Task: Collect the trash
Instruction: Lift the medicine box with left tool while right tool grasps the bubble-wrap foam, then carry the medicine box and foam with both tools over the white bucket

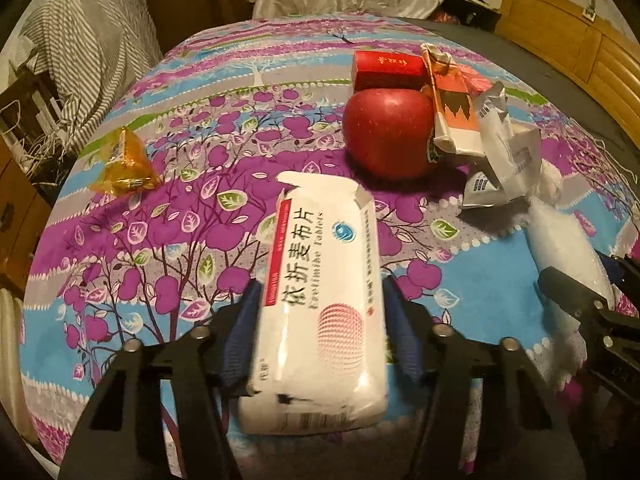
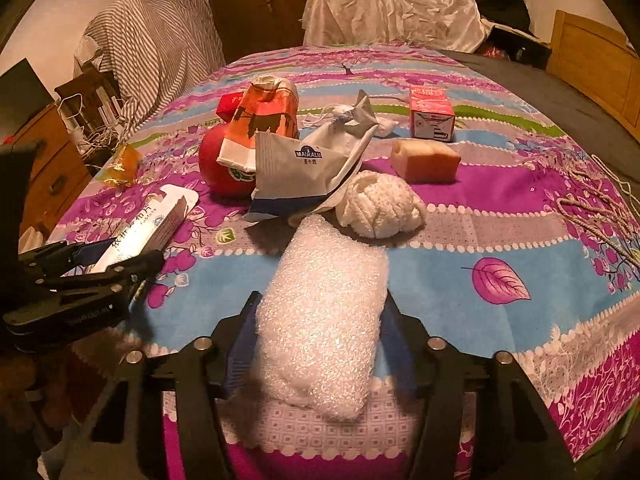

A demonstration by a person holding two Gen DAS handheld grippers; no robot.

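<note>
While both claws sit at the near edge of the floral purple-and-blue tablecloth (image 2: 460, 288), each already has 1 piece of trash lying lengthwise between its fingers, long axis running from near to far along the line the claw points.

The left gripper (image 1: 320, 300) brackets the white cardboard tablet box with red print (image 1: 324, 300); its opened flap end points far, toward the red apple (image 1: 388, 132). The blue pads (image 1: 248, 312) stand against the box's 2 long sides, about half open, and appear to be clamping it, though blur at the near end leaves the firmness of the contact uncertain.

The right gripper (image 2: 320, 316) straddles the white bubble-wrap roll (image 2: 324, 312), which lies just right of the box and near the white knitted ball (image 2: 380, 204). Its fingers press into the roll's sides, gripping it.

The remaining litter, the grey-white snack wrapper (image 2: 304, 168) and the crushed orange carton (image 2: 268, 112), lies farther off, nearer the right claw.
</note>
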